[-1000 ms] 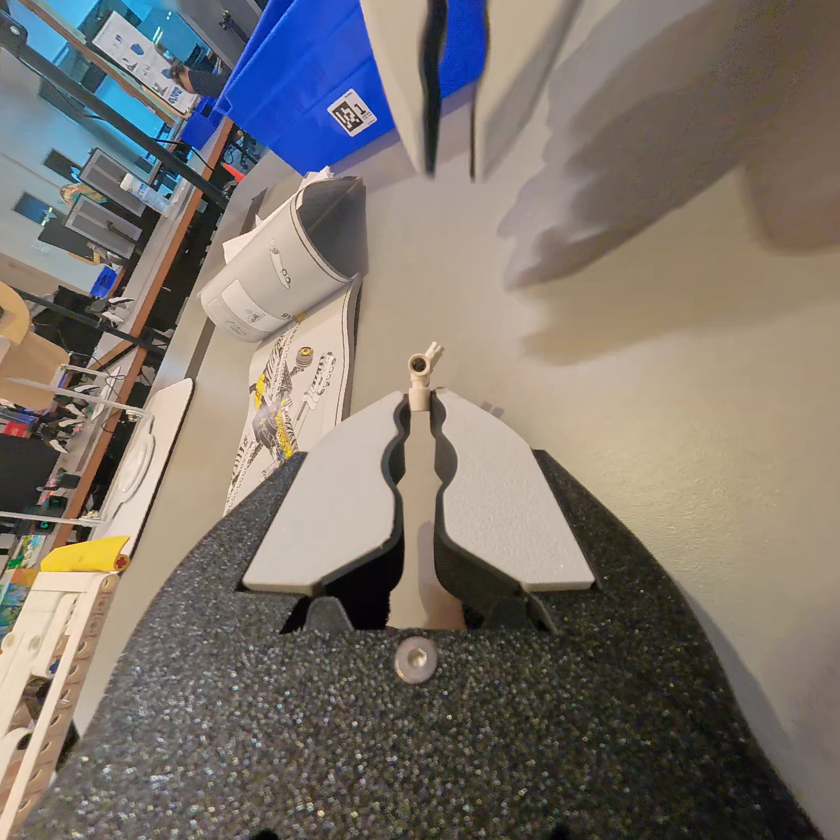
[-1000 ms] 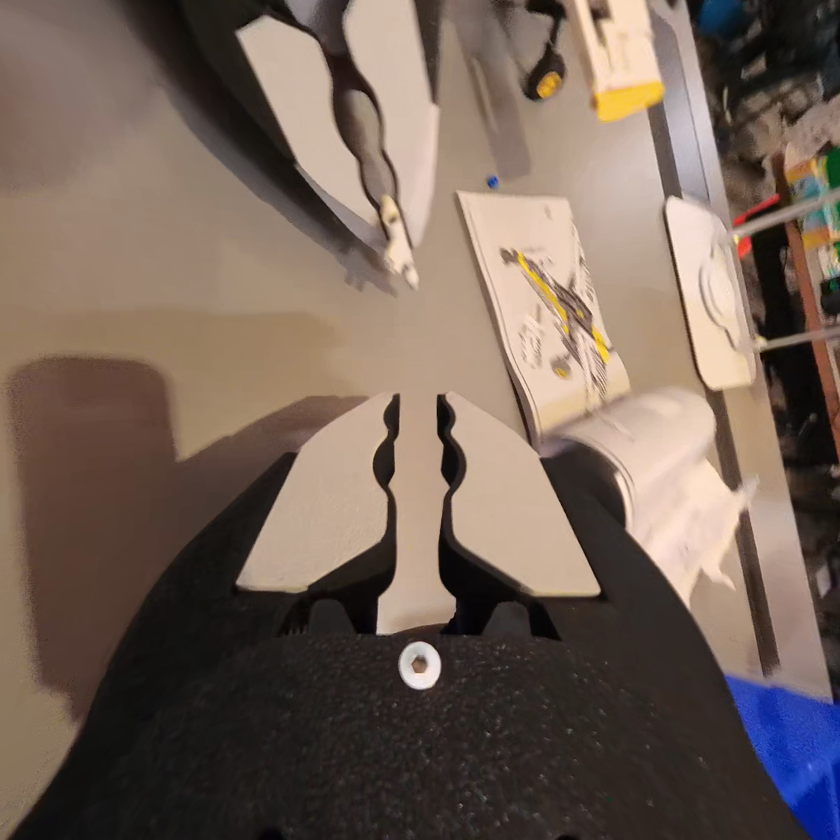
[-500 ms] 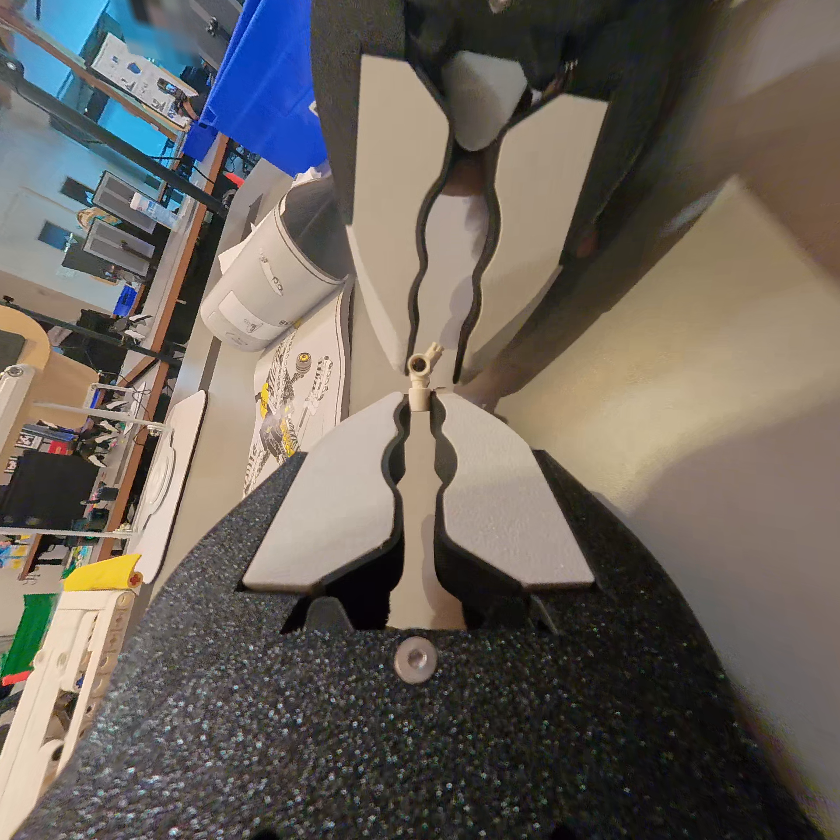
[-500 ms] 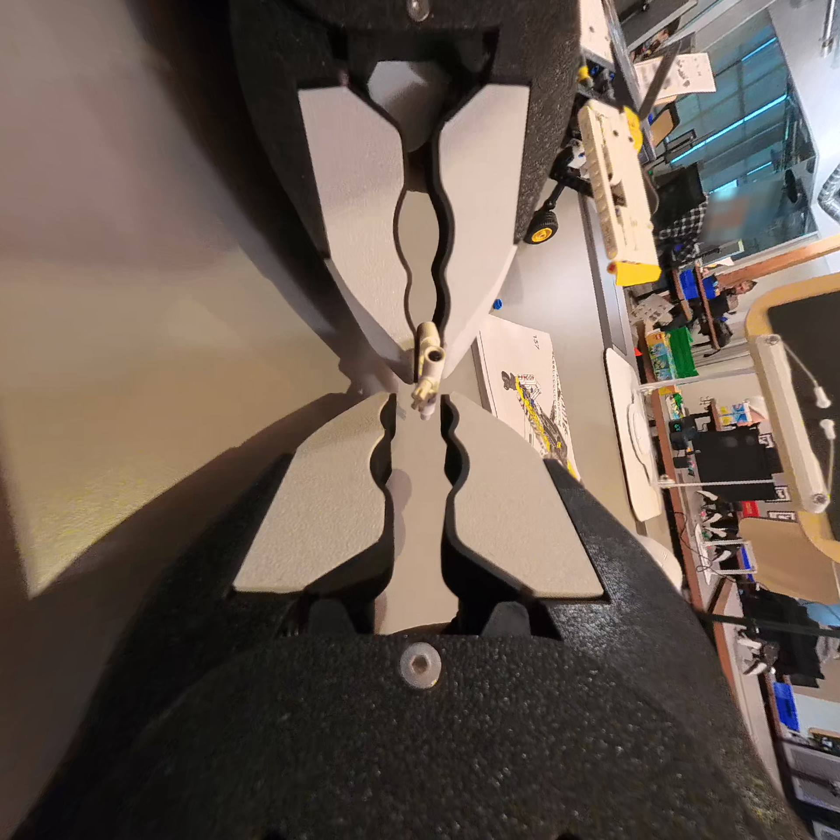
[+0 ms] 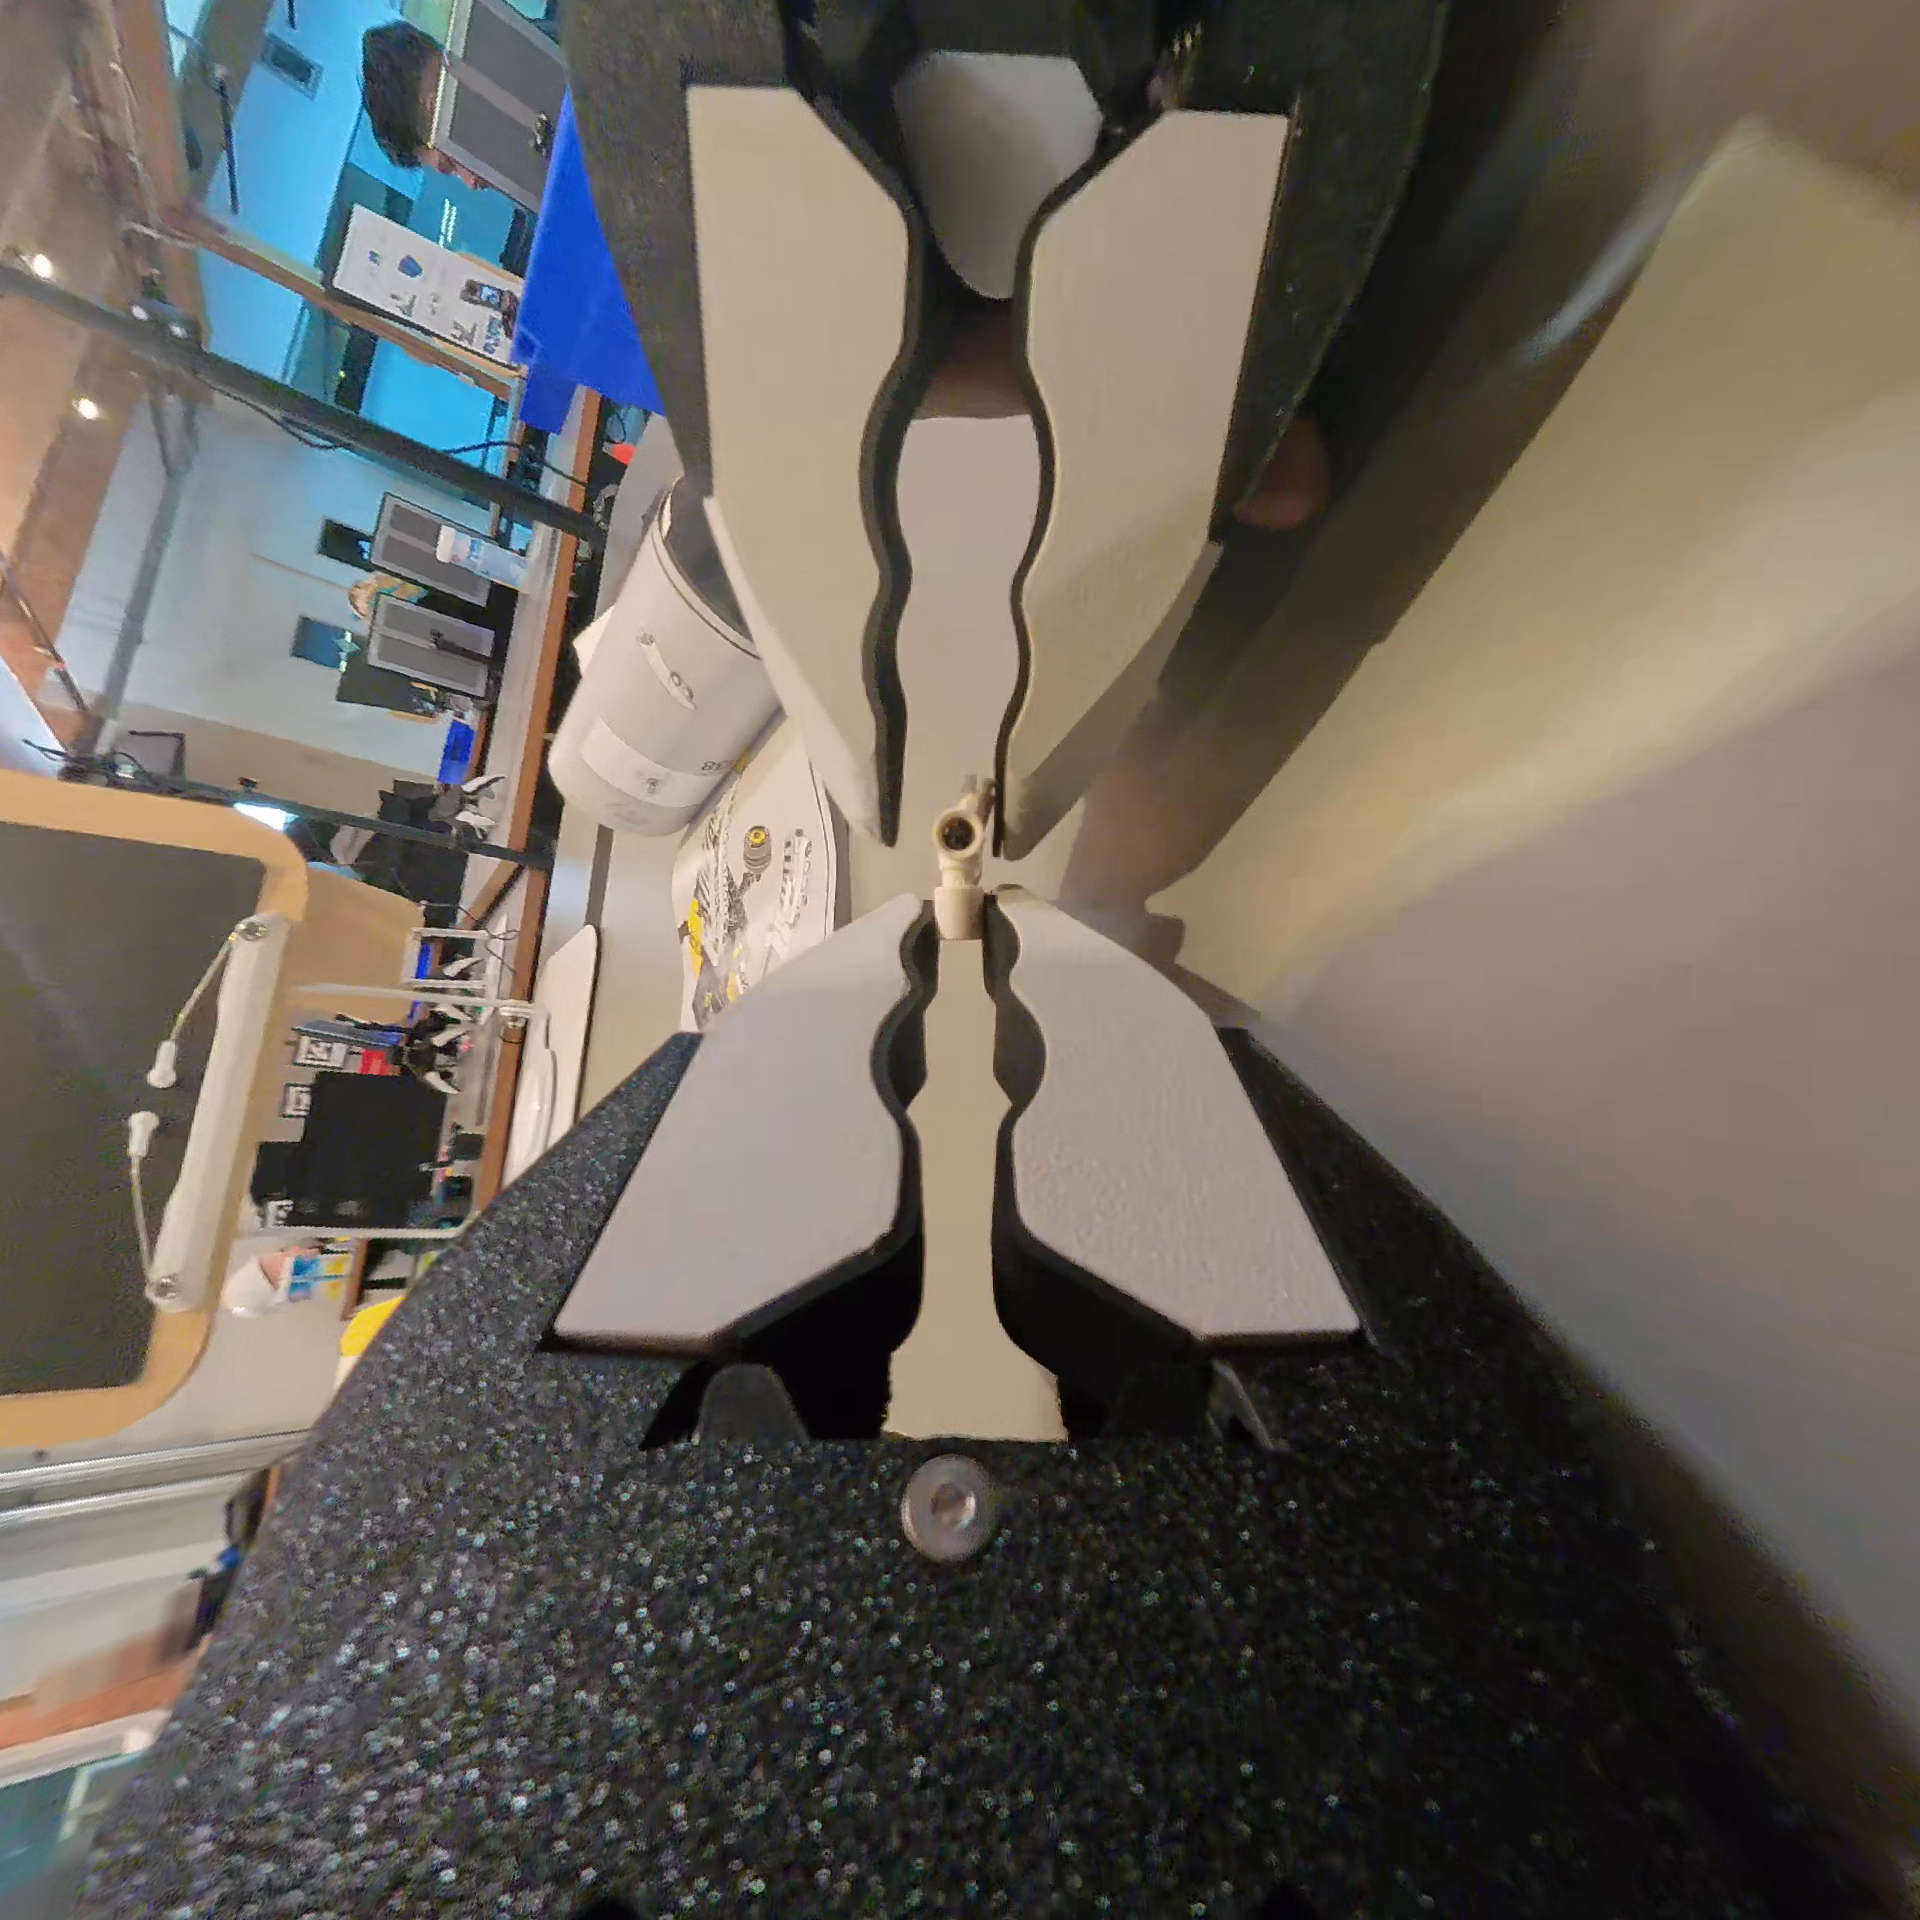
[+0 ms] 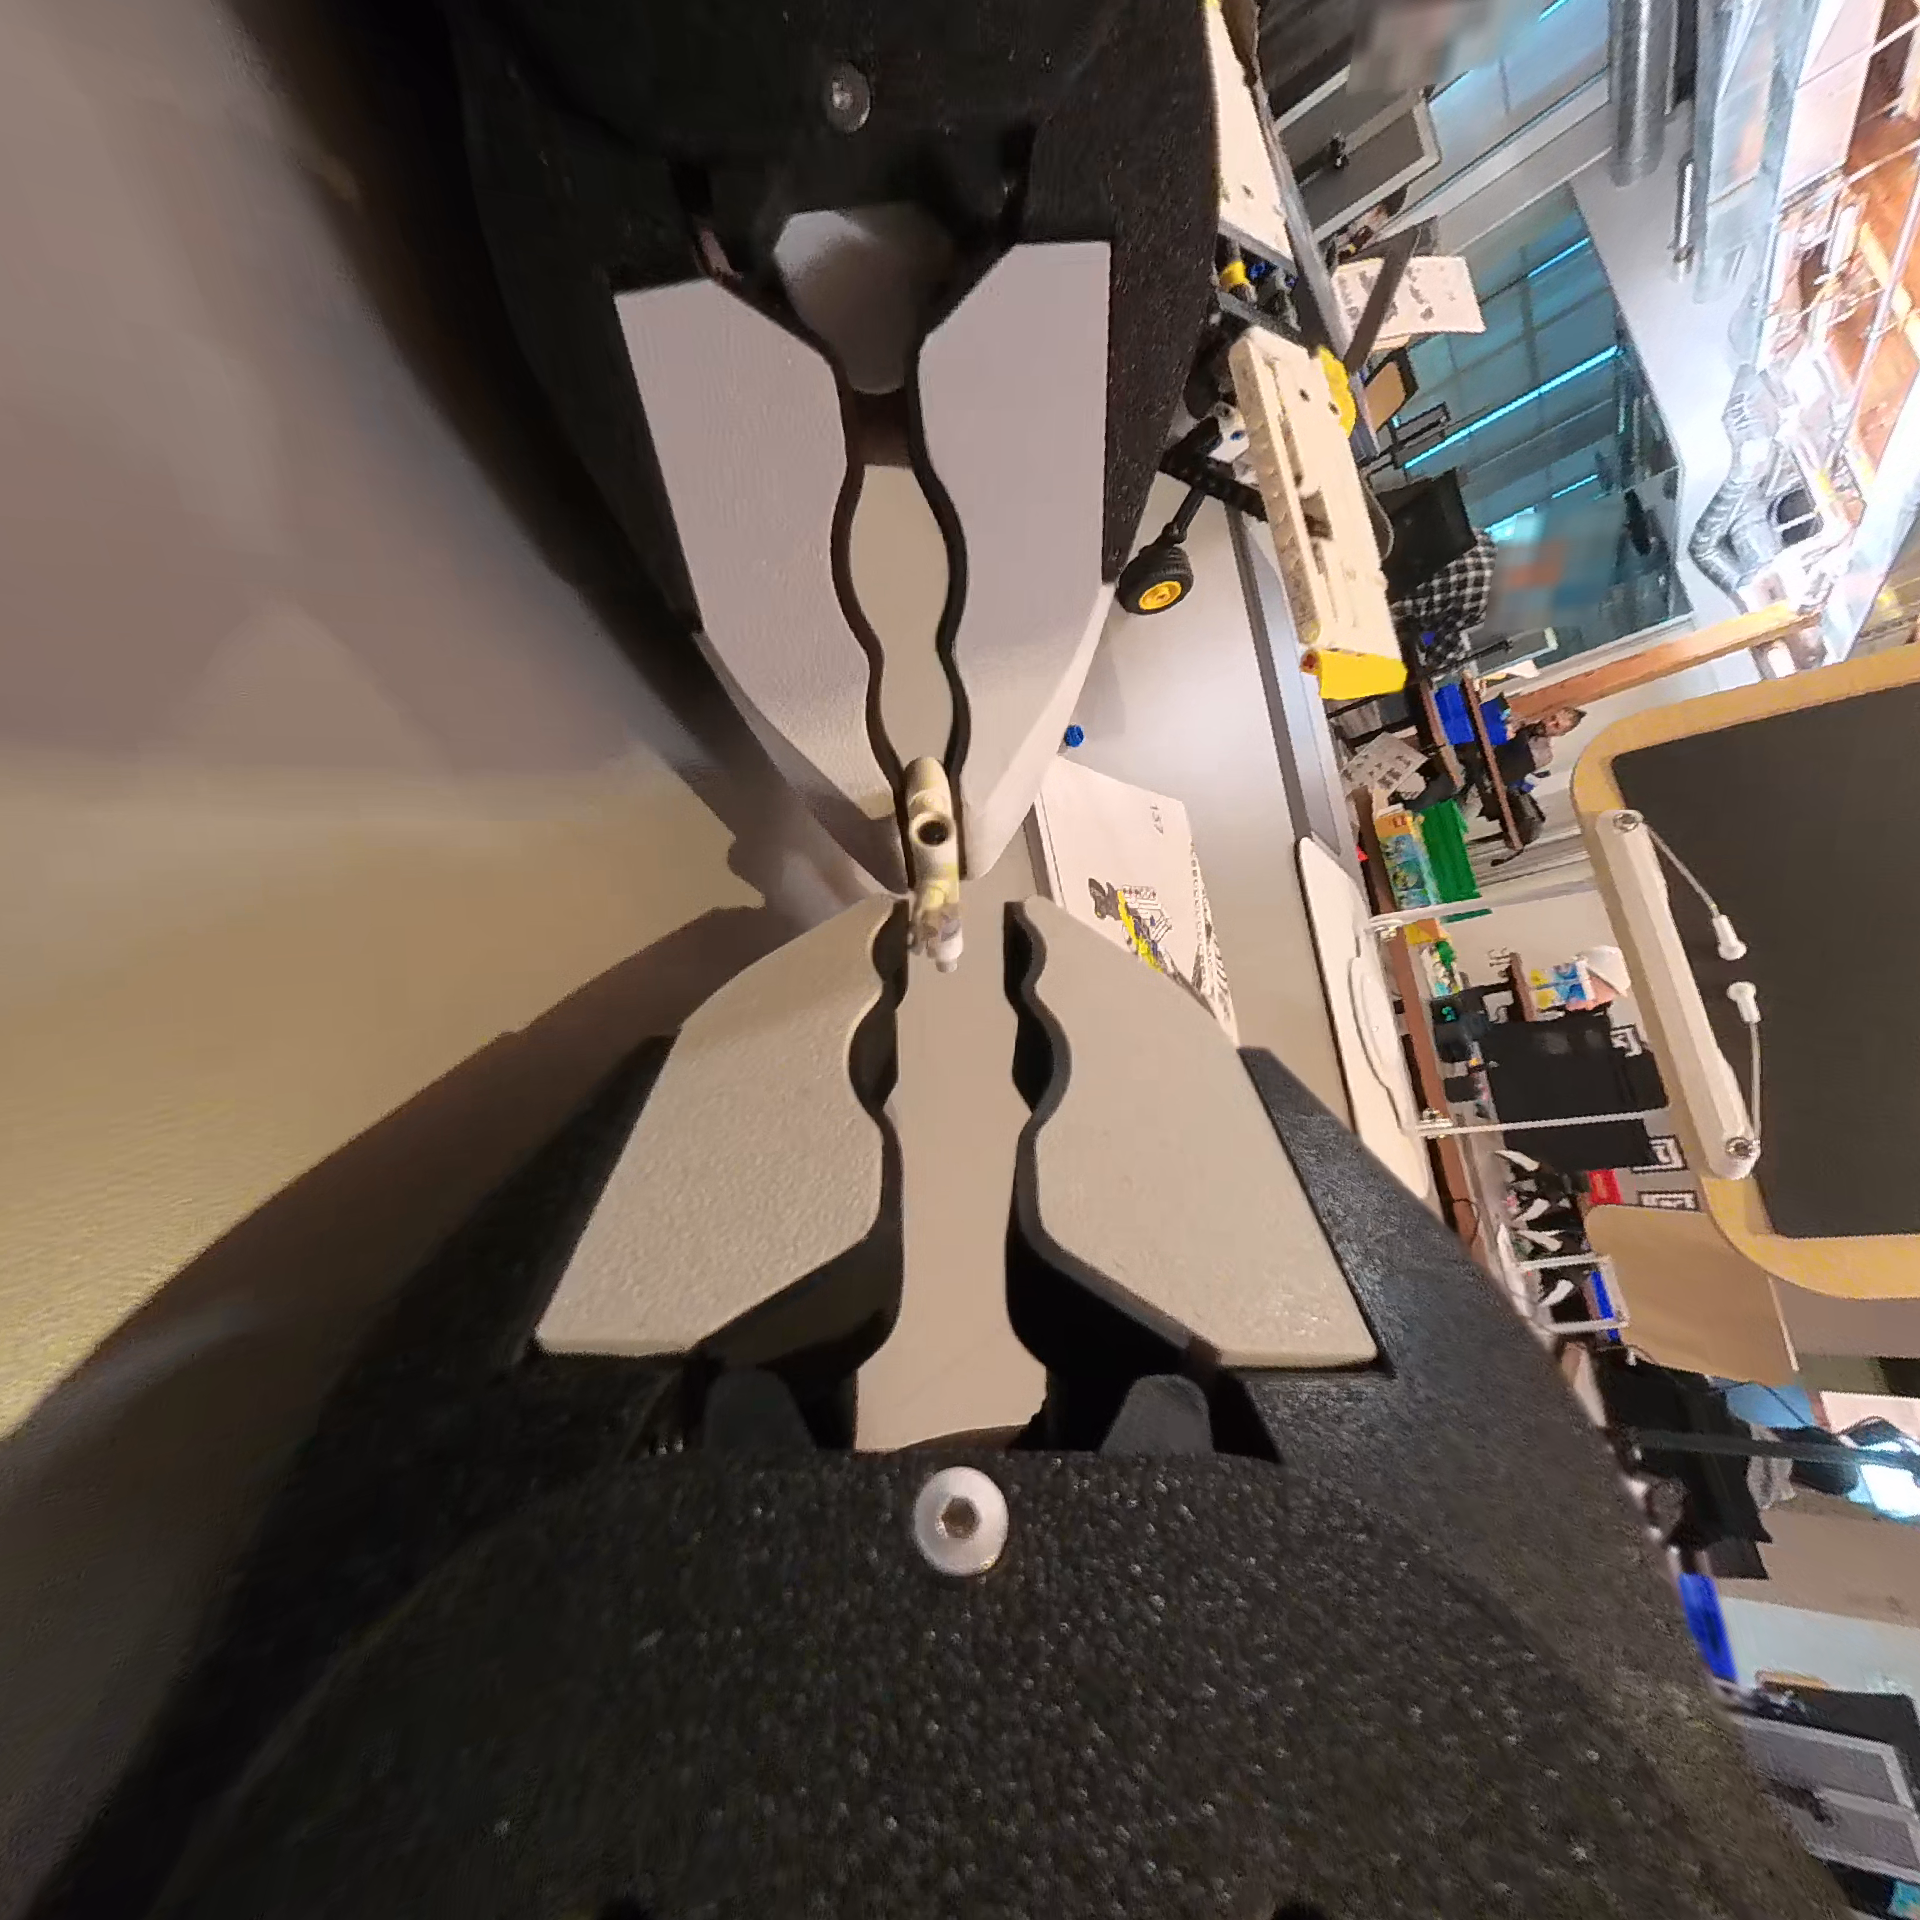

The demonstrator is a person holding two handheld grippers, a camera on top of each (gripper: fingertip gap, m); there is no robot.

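The left tongs (image 5: 961, 914) are closed on the stem of a small cream plastic connector piece (image 5: 958, 847), and both pads press against it; the piece sticks out beyond the tips, above the grey tabletop (image 5: 1558, 935). The right tongs (image 6: 951, 920) face the left ones tip to tip and stand partly open: the far end of the same piece reaches between their tips, close against the left pad, with a clear gap to the right pad, so they do not have hold of it. On the containers: a blue bin (image 5: 582, 312) stands at the far end of the tabletop in the left wrist view, mostly hidden behind the right tongs, and its content cannot be seen. Nearer lies a white paper bag (image 5: 655, 707) on its side, with the mouth turned away, so I cannot tell what is inside. Just beside the bag, an instruction booklet (image 5: 748, 914) lies flat, with a drawing of a black and yellow vehicle on it. In the right wrist view, a white and yellow brick-built model (image 6: 1309, 488) with a black and yellow wheel (image 6: 1155, 580) stands further along the tabletop, and a small blue stud (image 6: 1073, 735) lies near the booklet.
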